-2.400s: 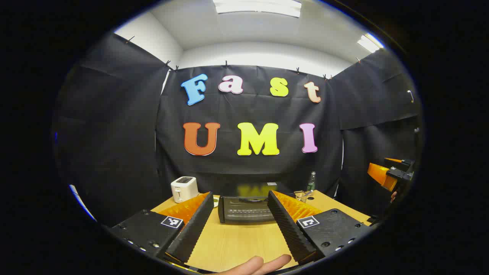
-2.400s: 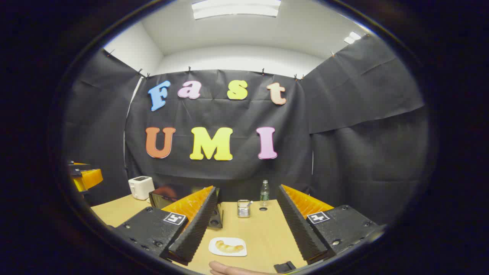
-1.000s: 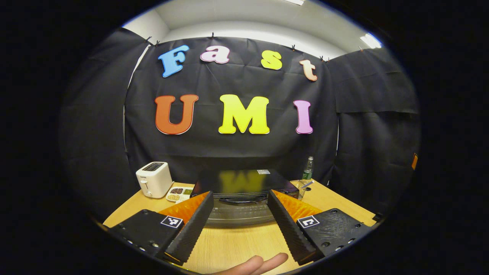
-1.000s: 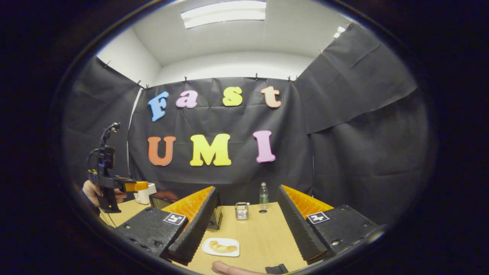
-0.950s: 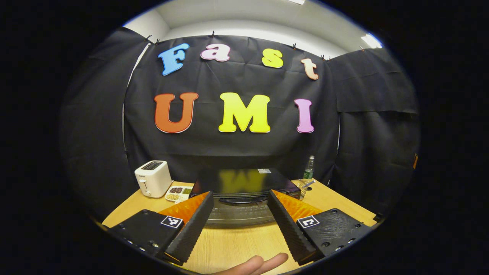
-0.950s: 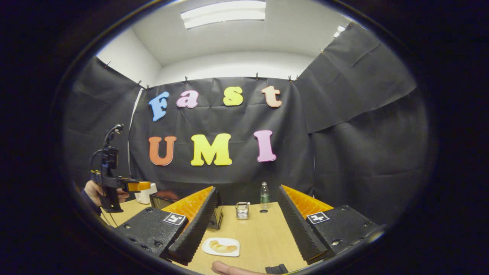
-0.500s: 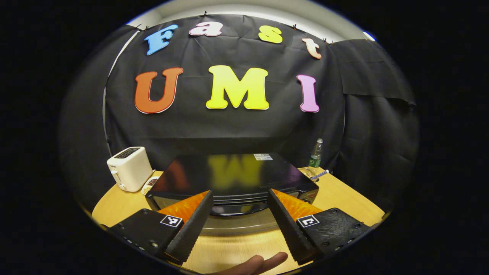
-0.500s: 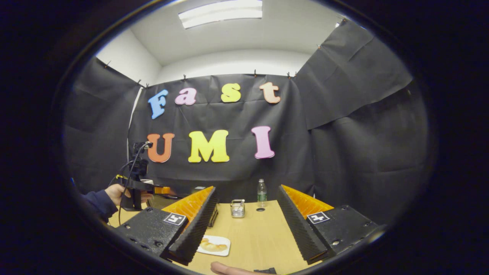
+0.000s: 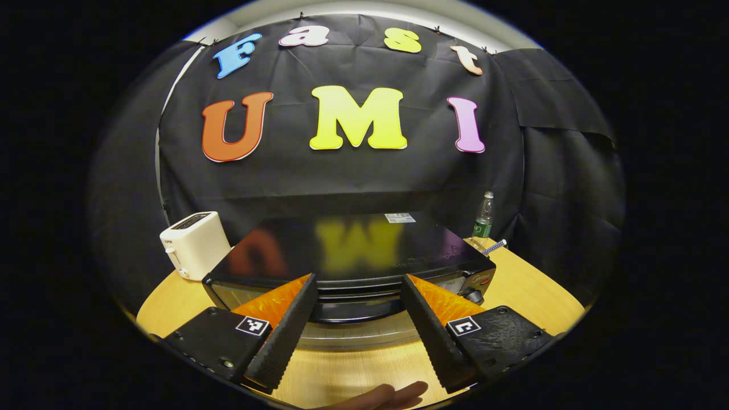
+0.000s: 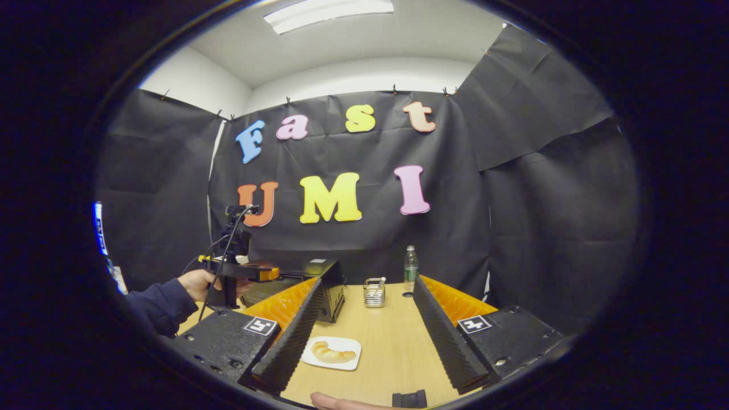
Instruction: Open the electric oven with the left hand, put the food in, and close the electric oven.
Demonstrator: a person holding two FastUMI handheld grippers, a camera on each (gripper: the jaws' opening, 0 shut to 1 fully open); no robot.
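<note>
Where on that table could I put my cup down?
Bare wood lies right of the plate with the croissant, up to the small jar and bottle. It is crowded at the left, where oven and toaster stand.

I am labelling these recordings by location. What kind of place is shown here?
Probably a staged kitchen corner in a recording booth: black cloth walls surround a wooden table holding an electric oven, a toaster and a croissant on a plate.
</note>
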